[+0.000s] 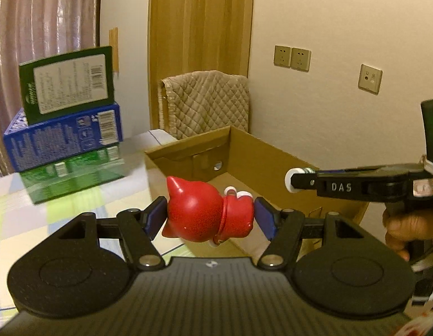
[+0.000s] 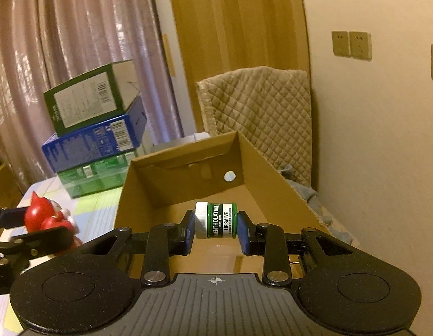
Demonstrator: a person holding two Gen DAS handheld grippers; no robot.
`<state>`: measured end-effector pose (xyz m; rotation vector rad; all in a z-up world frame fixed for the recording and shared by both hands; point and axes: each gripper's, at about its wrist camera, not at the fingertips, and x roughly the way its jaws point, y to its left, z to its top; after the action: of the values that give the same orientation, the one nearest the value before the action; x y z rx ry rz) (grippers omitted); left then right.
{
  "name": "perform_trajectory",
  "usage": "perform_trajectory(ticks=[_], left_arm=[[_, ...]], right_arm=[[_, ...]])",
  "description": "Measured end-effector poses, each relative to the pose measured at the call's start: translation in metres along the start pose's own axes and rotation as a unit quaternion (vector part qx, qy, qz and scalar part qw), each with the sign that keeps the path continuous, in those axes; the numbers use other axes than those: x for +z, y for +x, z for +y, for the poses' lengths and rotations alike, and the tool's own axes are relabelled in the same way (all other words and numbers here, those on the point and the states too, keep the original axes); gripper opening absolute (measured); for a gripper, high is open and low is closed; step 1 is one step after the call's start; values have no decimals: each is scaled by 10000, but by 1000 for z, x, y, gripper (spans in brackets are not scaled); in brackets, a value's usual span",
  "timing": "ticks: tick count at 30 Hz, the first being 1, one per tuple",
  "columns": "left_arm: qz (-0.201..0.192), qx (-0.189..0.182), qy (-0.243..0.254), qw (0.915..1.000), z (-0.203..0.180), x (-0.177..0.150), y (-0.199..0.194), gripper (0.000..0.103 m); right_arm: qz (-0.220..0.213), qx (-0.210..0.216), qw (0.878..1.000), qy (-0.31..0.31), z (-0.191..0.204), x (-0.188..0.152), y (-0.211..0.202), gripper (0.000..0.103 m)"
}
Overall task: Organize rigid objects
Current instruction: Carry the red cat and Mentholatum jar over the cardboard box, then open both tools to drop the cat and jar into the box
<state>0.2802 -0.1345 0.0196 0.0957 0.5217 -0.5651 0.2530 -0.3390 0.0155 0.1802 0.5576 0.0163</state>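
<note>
My left gripper (image 1: 209, 217) is shut on a red cat-like figurine (image 1: 208, 212), which lies sideways between the blue pads, over the near left rim of an open cardboard box (image 1: 261, 151). In the right wrist view my right gripper (image 2: 216, 228) is shut on a small green lip salve jar (image 2: 216, 219) with a white cap, held above the box (image 2: 166, 193) interior. The right gripper (image 1: 293, 180) shows from the side in the left wrist view, reaching over the box with the jar's white cap at its tip. The figurine (image 2: 47, 218) and left gripper (image 2: 42, 224) appear at the left edge of the right wrist view.
Three stacked cartons, green (image 1: 68, 81) on blue (image 1: 65, 140) on green (image 1: 73, 173), stand left of the cardboard box on a checked tablecloth (image 1: 48, 218). A quilted chair back (image 1: 208, 100) is behind the box, by the wall with sockets (image 1: 292, 57). A hand (image 1: 404, 226) grips the right handle.
</note>
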Motion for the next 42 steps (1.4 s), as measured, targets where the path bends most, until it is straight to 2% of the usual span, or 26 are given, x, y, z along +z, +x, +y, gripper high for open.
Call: perform_trajectory(ticks=[5, 13, 24, 30, 32, 37, 42], left_arm=[[56, -147, -18, 9999, -7, 4, 24, 63], [149, -323, 228, 9991, -20, 11, 57, 63], [303, -275, 337, 9986, -20, 1, 79, 64], [379, -274, 373, 9982, -20, -1, 84, 63], [298, -240, 358, 9986, -19, 1, 82, 64], [103, -115, 168, 9997, -7, 7, 67, 64], [108, 90, 20, 9999, 8, 5, 47, 64]], right_arm=[[200, -31, 9994, 272, -10, 0, 14, 28], [250, -123, 9985, 478, -20, 1, 21, 28], [368, -119, 9972, 646, -29, -2, 30, 28], [403, -109, 9968, 683, -26, -2, 32, 28], [412, -115, 9968, 670, -26, -2, 33, 28], [426, -113, 9966, 693, -25, -2, 34, 28], [462, -40, 9964, 707, -23, -3, 34, 28]])
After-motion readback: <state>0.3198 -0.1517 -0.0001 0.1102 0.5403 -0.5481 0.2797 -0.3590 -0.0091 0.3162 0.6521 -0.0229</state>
